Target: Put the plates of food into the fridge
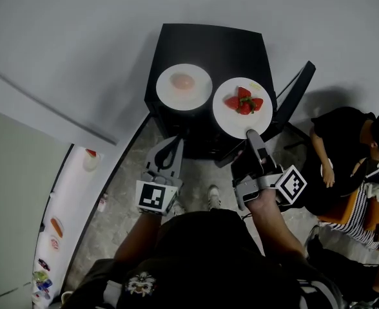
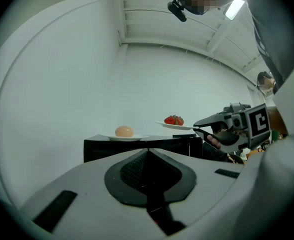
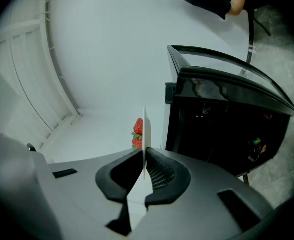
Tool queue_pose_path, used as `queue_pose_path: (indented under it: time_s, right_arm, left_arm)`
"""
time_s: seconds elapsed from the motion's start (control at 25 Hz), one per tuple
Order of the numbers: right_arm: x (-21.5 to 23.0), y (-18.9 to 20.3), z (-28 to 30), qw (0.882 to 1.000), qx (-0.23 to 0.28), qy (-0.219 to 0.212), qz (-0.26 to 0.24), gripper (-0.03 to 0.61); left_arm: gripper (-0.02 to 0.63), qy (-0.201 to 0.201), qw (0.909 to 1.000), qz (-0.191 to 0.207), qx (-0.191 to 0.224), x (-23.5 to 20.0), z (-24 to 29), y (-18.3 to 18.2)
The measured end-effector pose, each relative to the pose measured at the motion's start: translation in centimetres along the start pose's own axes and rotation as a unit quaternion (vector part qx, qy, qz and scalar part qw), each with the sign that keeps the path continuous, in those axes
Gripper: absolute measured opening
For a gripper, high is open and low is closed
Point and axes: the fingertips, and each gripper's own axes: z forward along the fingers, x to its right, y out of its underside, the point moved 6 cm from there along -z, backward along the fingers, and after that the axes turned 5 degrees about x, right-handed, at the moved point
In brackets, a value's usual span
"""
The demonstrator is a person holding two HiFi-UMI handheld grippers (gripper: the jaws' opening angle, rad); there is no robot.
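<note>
Neither plate is in the fridge [image 1: 64, 205] yet, which stands left of the worktop [image 1: 209, 44]. The bun plate [image 1: 170, 94] rests on the worktop. The right claw [image 1: 254, 136] grips the strawberry plate [image 1: 228, 122] at the worktop's right edge. The left claw [image 1: 170, 148] is closed and empty.

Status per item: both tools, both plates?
left tool, shut, empty.
right tool, shut on the rim of the strawberry plate.
strawberry plate, held, lifted off the black table.
other plate, resting on the table, untouched.
</note>
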Motion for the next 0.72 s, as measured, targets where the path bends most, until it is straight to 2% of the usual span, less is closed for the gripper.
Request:
queue_pose_path:
  time_s: [0.2,0.36,0.72]
  right_arm:
    - [1.3,0.2,-0.7,1.0,-0.011,0.009,0.002,0.04]
    - [1.7,2.9,-3.9,1.0,-0.013,0.018,0.008,0.037]
    - [5.8,5.7,-7.2,0.998,0.009,0.065,0.01,0.037]
  left_arm:
    - [0.021,-0.002,0.9999,-0.008,-0.006,-0.7,1.7,0.8]
    - [0.021,0.008,0.9995,0.004,-0.03,-0.8,-0.5,1.9]
    - [0.023,0.029,0.999,-0.008,-0.032,-1.4,-1.5,3.6]
